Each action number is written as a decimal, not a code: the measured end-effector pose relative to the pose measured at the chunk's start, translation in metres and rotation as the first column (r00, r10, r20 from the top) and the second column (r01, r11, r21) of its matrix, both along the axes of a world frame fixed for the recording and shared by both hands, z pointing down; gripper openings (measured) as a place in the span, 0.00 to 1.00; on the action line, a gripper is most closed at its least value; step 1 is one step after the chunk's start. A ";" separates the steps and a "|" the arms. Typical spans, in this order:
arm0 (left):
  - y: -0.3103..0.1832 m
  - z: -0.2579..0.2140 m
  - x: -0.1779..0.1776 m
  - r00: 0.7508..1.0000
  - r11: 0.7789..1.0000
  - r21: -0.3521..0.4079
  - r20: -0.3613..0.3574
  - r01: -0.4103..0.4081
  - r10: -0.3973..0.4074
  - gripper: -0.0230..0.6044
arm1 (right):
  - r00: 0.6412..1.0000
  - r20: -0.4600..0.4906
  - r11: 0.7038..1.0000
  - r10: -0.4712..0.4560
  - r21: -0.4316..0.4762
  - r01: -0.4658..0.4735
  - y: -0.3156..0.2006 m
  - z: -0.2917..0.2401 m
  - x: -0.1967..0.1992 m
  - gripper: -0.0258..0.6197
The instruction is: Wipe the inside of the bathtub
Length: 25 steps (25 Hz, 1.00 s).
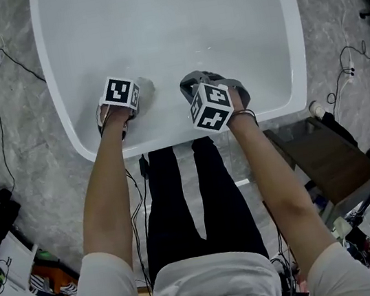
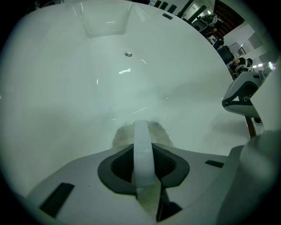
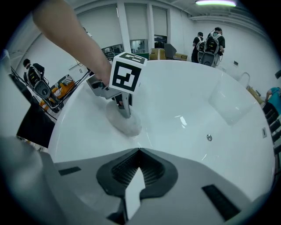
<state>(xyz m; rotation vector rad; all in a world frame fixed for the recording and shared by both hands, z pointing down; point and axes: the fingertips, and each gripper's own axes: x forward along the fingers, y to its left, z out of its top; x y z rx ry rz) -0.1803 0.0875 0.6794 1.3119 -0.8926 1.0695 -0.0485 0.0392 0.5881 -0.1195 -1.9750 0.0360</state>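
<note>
White bathtub (image 1: 173, 27) on grey marbled floor (image 1: 33, 154)

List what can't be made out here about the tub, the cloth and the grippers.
Cloth: head view, mostly hidden under the left gripper; full shape unclear.
Bathtub far end: head view, cut off by the top edge.
Small metal fitting: right gripper view, too small to tell drain from overflow.
Wiped versus unwiped areas: every view, the plain white surface shows no marks.

Beyond my right claw (image 3: 139, 151) I see white walls (image 3: 250, 39), tall windows (image 3: 137, 24), a ceiling light (image 3: 215, 2). Left of my left claw (image 1: 138, 95), grey marbled floor (image 1: 35, 167) with cables (image 1: 1, 131).
</note>
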 end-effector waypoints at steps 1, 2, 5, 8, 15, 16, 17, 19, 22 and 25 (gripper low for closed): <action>0.002 0.000 -0.005 1.000 1.000 -0.001 0.008 -0.006 0.006 0.19 | 1.000 0.002 1.000 -0.005 -0.001 0.005 0.002 0.000 -0.004 0.07; 0.004 0.000 -0.009 1.000 1.000 -0.003 0.014 -0.010 0.010 0.19 | 1.000 0.003 1.000 -0.010 -0.003 0.010 0.005 0.001 -0.007 0.07; 0.010 0.000 -0.020 1.000 1.000 -0.013 0.020 -0.011 0.011 0.19 | 1.000 0.003 1.000 -0.018 -0.008 0.018 0.009 0.002 -0.015 0.07; 0.014 0.000 -0.029 0.999 0.999 -0.027 0.030 -0.033 0.034 0.19 | 1.000 0.006 1.000 -0.020 -0.009 0.020 0.011 0.002 -0.021 0.07; 0.020 0.005 -0.044 0.997 0.995 -0.074 0.028 -0.065 0.067 0.19 | 1.000 0.003 1.000 -0.018 -0.013 0.018 0.012 0.005 -0.038 0.07; 0.020 0.006 -0.045 0.997 0.995 -0.076 0.031 -0.072 0.075 0.19 | 1.000 0.003 1.000 -0.019 -0.014 0.019 0.014 0.005 -0.040 0.07; 0.020 0.007 -0.046 0.996 0.994 -0.077 0.035 -0.076 0.079 0.19 | 1.000 0.004 1.000 -0.021 -0.016 0.021 0.015 0.006 -0.042 0.07; 0.020 0.010 -0.047 0.996 0.994 -0.079 0.037 -0.077 0.080 0.19 | 1.000 0.002 1.000 -0.021 -0.019 0.021 0.016 0.008 -0.045 0.07; 0.017 0.016 -0.049 0.996 0.994 -0.084 0.032 -0.075 0.078 0.19 | 1.000 0.000 1.000 -0.011 -0.021 0.011 0.013 0.011 -0.046 0.07; 0.015 0.024 -0.050 0.996 0.993 -0.091 0.029 -0.076 0.079 0.19 | 1.000 -0.003 1.000 0.003 -0.020 -0.003 0.011 0.015 -0.045 0.07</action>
